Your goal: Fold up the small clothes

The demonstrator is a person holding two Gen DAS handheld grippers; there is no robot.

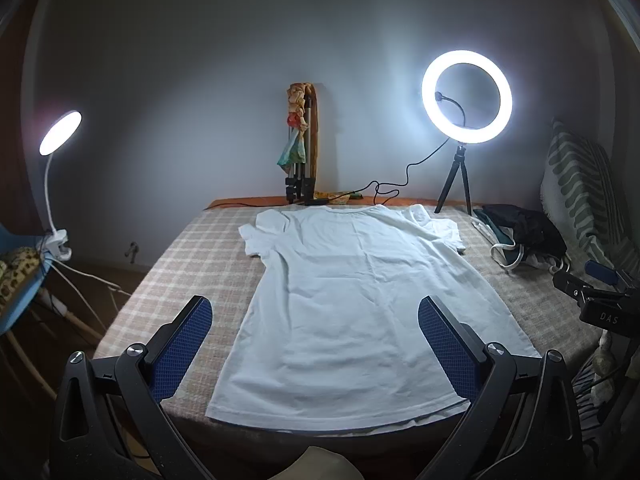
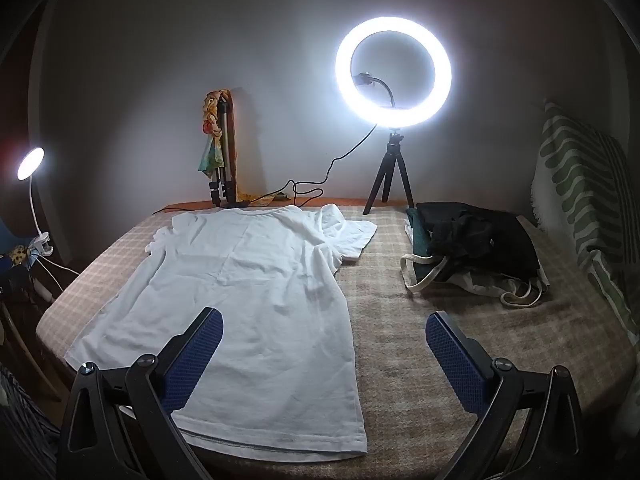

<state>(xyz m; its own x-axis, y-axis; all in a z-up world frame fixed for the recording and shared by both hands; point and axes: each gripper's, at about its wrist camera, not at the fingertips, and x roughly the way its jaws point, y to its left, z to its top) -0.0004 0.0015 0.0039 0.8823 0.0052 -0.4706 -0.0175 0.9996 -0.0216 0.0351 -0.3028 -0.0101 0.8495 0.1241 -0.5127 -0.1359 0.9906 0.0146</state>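
A white T-shirt (image 1: 352, 300) lies flat and spread out on the checked table cover (image 1: 192, 256), collar at the far side, hem at the near edge. It also shows in the right wrist view (image 2: 248, 296). My left gripper (image 1: 316, 312) is open and empty, held above the hem end of the shirt. My right gripper (image 2: 324, 328) is open and empty, held above the shirt's right hem corner and the bare cover. The right gripper's body (image 1: 600, 300) shows at the right edge of the left wrist view.
A lit ring light on a small tripod (image 2: 394, 72) stands at the back right, its cable trailing along the back edge. A folded tripod with a cloth (image 2: 220, 148) leans on the wall. A pile of dark clothes and bags (image 2: 476, 248) lies at right. A clip lamp (image 1: 60, 132) is at left.
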